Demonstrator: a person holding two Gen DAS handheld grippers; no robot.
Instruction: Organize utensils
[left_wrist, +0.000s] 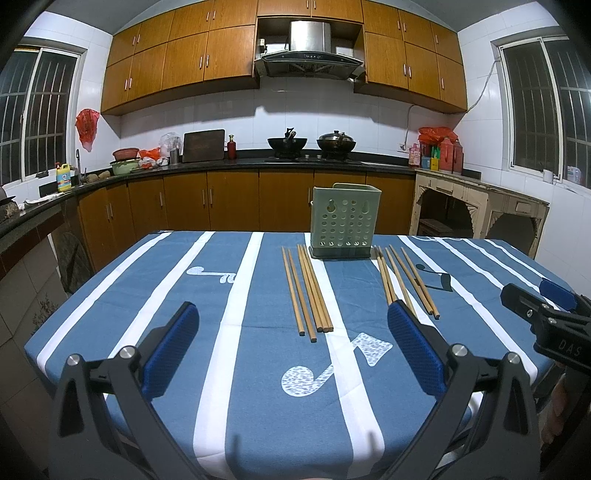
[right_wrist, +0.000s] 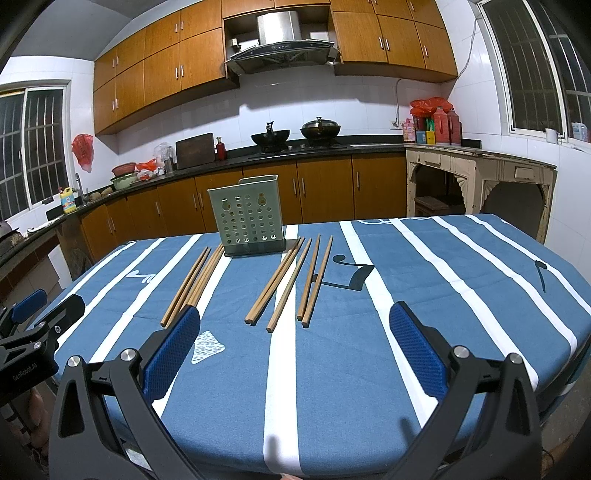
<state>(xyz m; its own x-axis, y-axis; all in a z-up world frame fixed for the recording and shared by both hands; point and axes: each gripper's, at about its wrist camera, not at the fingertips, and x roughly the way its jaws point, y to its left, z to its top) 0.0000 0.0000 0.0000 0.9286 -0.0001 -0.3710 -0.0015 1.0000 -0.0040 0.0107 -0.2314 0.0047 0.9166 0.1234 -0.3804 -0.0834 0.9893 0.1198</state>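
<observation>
A pale green perforated utensil holder (left_wrist: 344, 220) stands upright at the far side of the table, also in the right wrist view (right_wrist: 246, 218). Several wooden chopsticks lie in two groups in front of it: a left group (left_wrist: 306, 291) (right_wrist: 194, 282) and a right group (left_wrist: 406, 280) (right_wrist: 291, 280). My left gripper (left_wrist: 293, 349) is open and empty above the near table edge. My right gripper (right_wrist: 295, 349) is open and empty too, and shows at the right edge of the left wrist view (left_wrist: 539, 299).
The table wears a blue cloth with white stripes (left_wrist: 236, 295). Behind it runs a kitchen counter (left_wrist: 258, 162) with two woks, bottles and bowls. A worn cream side table (right_wrist: 480, 166) stands at the right.
</observation>
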